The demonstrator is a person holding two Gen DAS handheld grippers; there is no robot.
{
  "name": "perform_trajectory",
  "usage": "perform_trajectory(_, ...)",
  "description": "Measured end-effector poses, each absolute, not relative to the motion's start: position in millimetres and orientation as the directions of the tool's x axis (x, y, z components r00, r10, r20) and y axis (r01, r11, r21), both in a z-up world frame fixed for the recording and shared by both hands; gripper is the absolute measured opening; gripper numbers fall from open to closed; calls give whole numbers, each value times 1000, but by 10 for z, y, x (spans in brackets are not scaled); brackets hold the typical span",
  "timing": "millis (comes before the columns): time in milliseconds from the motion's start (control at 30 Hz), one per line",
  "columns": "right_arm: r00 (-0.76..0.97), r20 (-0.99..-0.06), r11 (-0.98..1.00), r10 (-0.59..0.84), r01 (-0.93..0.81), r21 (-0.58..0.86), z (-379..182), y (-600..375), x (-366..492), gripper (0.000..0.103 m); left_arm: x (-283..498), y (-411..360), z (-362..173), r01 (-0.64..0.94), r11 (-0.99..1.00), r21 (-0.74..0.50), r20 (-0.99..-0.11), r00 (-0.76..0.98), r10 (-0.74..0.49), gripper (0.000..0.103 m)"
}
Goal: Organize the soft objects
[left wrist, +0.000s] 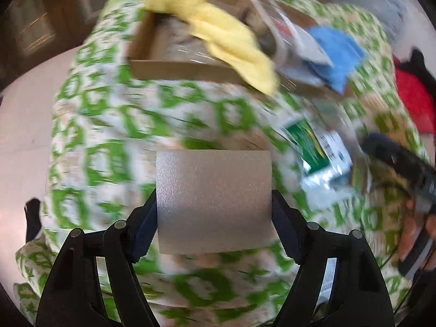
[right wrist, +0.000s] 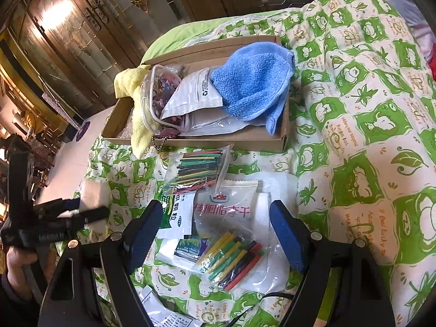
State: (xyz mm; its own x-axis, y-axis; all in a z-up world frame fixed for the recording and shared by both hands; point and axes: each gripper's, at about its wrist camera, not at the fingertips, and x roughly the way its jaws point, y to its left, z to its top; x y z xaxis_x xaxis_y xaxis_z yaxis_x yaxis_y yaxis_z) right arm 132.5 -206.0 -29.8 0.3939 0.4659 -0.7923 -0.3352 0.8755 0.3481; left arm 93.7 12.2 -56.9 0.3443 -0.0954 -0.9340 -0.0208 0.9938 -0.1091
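Note:
My left gripper (left wrist: 214,204) is shut on a frosted translucent pouch (left wrist: 214,201) and holds it above the green-and-white quilt (left wrist: 109,125); it also shows in the right wrist view (right wrist: 90,204). The view is blurred by motion. A cardboard box (right wrist: 196,141) ahead holds a yellow cloth (right wrist: 139,125), a blue cloth (right wrist: 253,87), and plastic pouches (right wrist: 190,95). My right gripper (right wrist: 216,231) is open and hovers over loose bags on the quilt: a bag of coloured sticks (right wrist: 231,261), a white snack pouch (right wrist: 229,204), and a green-and-white sachet (right wrist: 174,215).
Another bag of coloured sticks (right wrist: 199,171) lies in front of the box. More packets (right wrist: 160,313) lie near the bottom edge. A red item (left wrist: 414,98) sits at the far right. Wooden glass cabinets (right wrist: 68,41) stand behind the bed.

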Motion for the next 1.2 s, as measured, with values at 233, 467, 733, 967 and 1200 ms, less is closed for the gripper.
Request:
perform_trajectory(233,357,-827,870,433,-407,280,-259,-1716,1499,77,982,-59,-686,10,998,-65,-948,312,-65,77)
perform_trajectory(467,329,-861,882,388,-403,243,-418,-1485,1739,59,966,-7,-753,-21,996,-89,-954,290,-80,77)
perform_trajectory(733,345,-844,881,411,-389,269,-444,-1639,1697,40,962,-48,-822,-13,997,-71,-957,283,-64,77)
perform_trajectory(967,379,-800,866,465,-385,320,-303,-1913,1459,40,915,84,-663,-54,989,-134,-923,370,-105,77)
perform_trajectory(1200,393,-792,864,468,-394,314,-240,-1961,1365,40,893,144,-657,-73,984,-160,-912,392,-120,77)
